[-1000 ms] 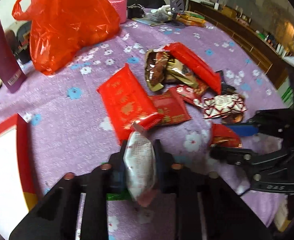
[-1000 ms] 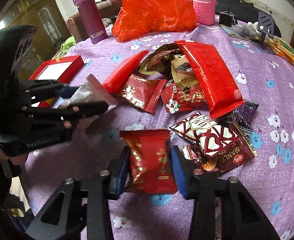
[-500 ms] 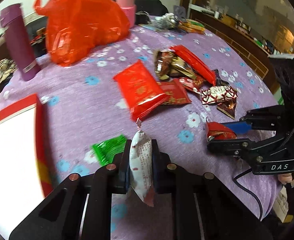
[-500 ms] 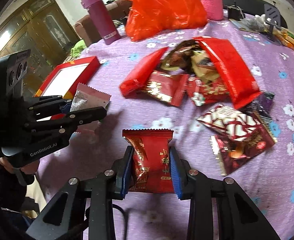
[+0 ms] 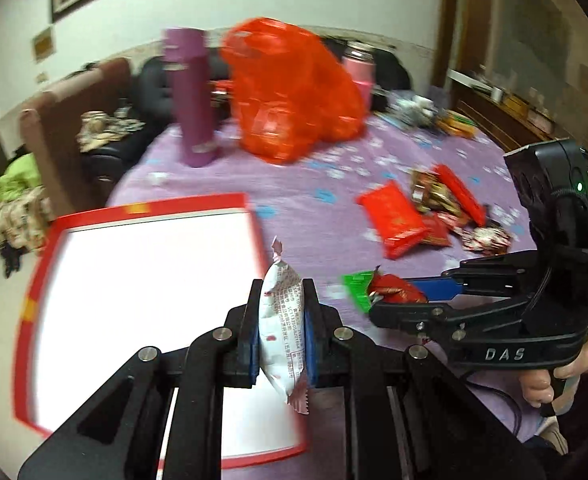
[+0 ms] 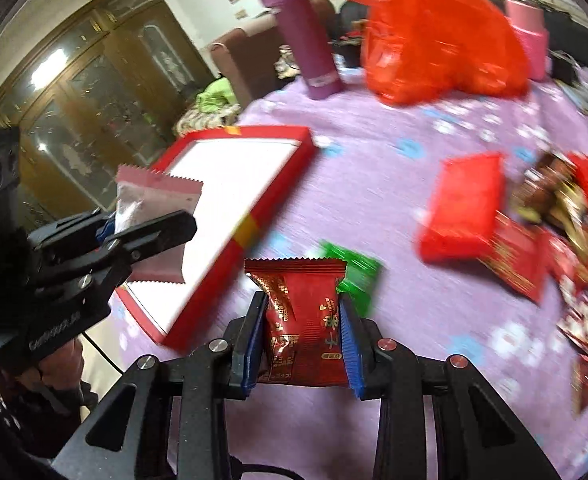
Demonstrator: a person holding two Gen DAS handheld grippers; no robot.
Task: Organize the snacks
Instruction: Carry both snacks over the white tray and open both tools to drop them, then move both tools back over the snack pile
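Left wrist view: left tongs (image 5: 281, 318) pinch a white snack packet (image 5: 282, 322) above the red-rimmed box (image 5: 149, 210). Right tongs (image 6: 302, 342) clamp a dark red snack packet (image 6: 300, 326) over the counter (image 6: 374, 184) — green packet (image 6: 354, 270) just behind.

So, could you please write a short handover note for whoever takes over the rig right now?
Left hand-held gripper: shut on the white snack packet, held over the red-rimmed box.
Right hand-held gripper: shut on the dark red snack packet, above the purple tablecloth beside the box.
On the cloth: a green packet near the box, and the main snack pile further right.
Done: two packets picked up; nothing visible inside the box.
Left: probably set both packets in the box, then collect the green one and the pile.
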